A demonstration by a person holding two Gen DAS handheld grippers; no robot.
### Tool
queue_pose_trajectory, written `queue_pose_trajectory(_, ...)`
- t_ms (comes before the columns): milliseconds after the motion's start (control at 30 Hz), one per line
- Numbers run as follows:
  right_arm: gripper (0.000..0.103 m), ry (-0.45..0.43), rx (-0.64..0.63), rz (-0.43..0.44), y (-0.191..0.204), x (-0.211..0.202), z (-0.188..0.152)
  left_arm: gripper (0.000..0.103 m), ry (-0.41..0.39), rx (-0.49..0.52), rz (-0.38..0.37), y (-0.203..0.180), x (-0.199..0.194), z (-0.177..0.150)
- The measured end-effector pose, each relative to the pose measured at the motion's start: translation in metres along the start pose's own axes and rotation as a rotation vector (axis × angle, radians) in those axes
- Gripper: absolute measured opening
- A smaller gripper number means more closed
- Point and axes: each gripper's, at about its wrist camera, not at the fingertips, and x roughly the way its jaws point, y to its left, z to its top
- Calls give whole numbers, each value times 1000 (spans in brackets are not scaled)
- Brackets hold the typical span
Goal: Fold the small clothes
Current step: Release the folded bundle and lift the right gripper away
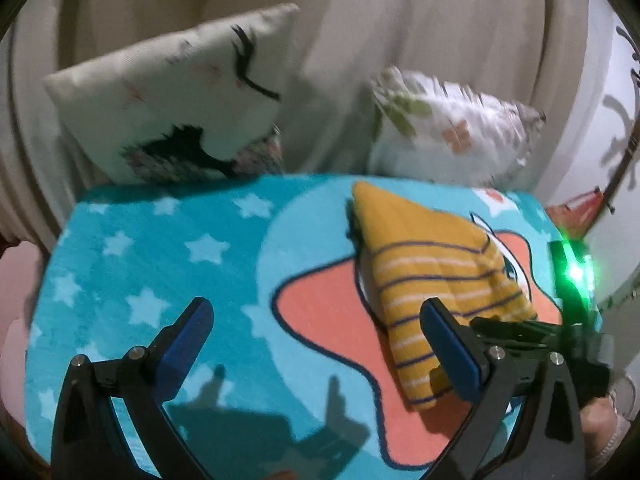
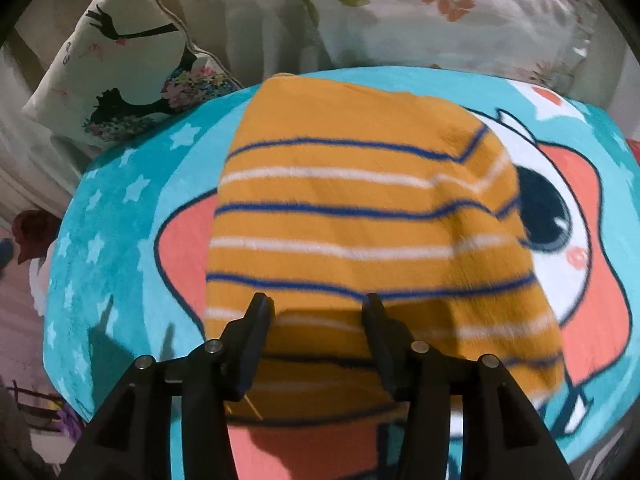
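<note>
A small mustard-yellow garment [image 2: 360, 208] with navy and white stripes lies folded into a compact bundle on a turquoise star-print blanket [image 2: 120, 216]. My right gripper [image 2: 317, 300] hovers over the bundle's near edge. Its jaws stand apart, and the cloth lies below them, not pinched. In the left wrist view the same garment [image 1: 432, 280] sits right of centre. My left gripper [image 1: 316, 308] is wide open over bare blanket [image 1: 140, 248], with nothing between its fingers. Its right finger [image 1: 448, 344] overlaps the garment's near end in this view; whether it touches the cloth I cannot tell.
A cream cushion [image 1: 168, 96] with a black figure print leans at the back left, and a floral pillow [image 1: 452, 136] at the back right, both against a pale curtain. The right tool's black housing with a green light [image 1: 576, 280] stands at the blanket's right edge.
</note>
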Motion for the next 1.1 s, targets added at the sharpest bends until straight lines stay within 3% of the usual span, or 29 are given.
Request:
queue_pose_trajectory(167, 52, -75, 44, -63, -16, -23, -11, 103, 39, 50, 18, -22, 8, -6)
queue_pose_trajectory(300, 54, -44, 112, -64, -49, -9, -8, 103, 26, 85, 76, -35, 2, -9)
queue_pose_trajectory(400, 59, 13, 152, 4, -70, 7, -8, 103, 7, 67, 133, -42, -8, -13)
queue_pose_trajectory(567, 59, 14, 95, 80, -82, -11, -10, 103, 23, 17, 175, -64, -20, -27)
queue_pose_trajectory(767, 60, -6, 76, 93, -112, -41, -29, 103, 33, 23, 202, -112, -33, -51)
queue_pose_trajectory(1100, 63, -42, 28, 11, -163, -75, -66, 103, 55, 71, 190, -184, -40, -75)
